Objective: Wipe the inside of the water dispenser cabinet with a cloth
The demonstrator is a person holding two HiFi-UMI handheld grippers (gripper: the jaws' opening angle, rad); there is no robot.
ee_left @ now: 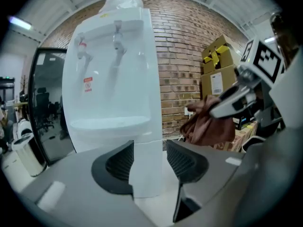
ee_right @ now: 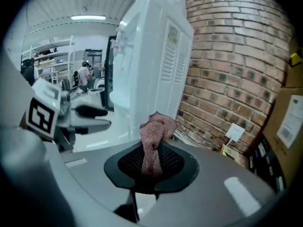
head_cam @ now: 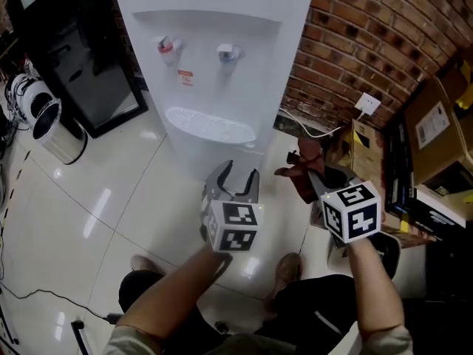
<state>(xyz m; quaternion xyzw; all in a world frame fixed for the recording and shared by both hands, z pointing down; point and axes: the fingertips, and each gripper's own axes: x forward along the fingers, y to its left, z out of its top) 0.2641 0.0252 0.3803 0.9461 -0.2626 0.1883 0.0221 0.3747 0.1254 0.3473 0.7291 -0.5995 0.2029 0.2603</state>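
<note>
- Head view: the water dispenser [head_cam: 214, 65] stands on the pale floor [head_cam: 111, 198] against the brick wall [head_cam: 369, 43].
  - The left hand-held gripper [head_cam: 241, 172] is just in front of its base, jaws apart and empty.
  - The right hand-held gripper [head_cam: 314, 180] is off the dispenser's right front corner, clenched on the cloth [head_cam: 301, 167].
  - The cloth is a reddish-brown bunch held in the air, clear of the dispenser.
- Left gripper view: the left hand-held gripper [ee_left: 150, 162] is released, and only the dispenser's white lower front shows in the gap.
  - That front looks like one unbroken panel, with no open door and no cabinet interior in sight.
  - To the right of the dispenser, the cloth [ee_left: 206, 124] hangs crumpled from the right hand-held gripper [ee_left: 227, 103].
- Right gripper view: the right hand-held gripper [ee_right: 151, 167] grips a fold of the cloth [ee_right: 152, 141], with the rest rising above the pads in a loose knot.
  - It looks soft, nubbly and pinkish-brown, and I cannot tell whether it is wet or dry.
  - The dispenser [ee_right: 151, 56] shows its vented side, near but not touching.
- Progress, as I judge it: the cloth is in hand but is not on any cabinet surface.
  - With the lower front apparently shut, no wiping is under way.
  - Whether the inside has been wiped cannot be told.
  - If it has not, opening the cabinet comes first, and the free left hand-held gripper is well placed for that.
</note>
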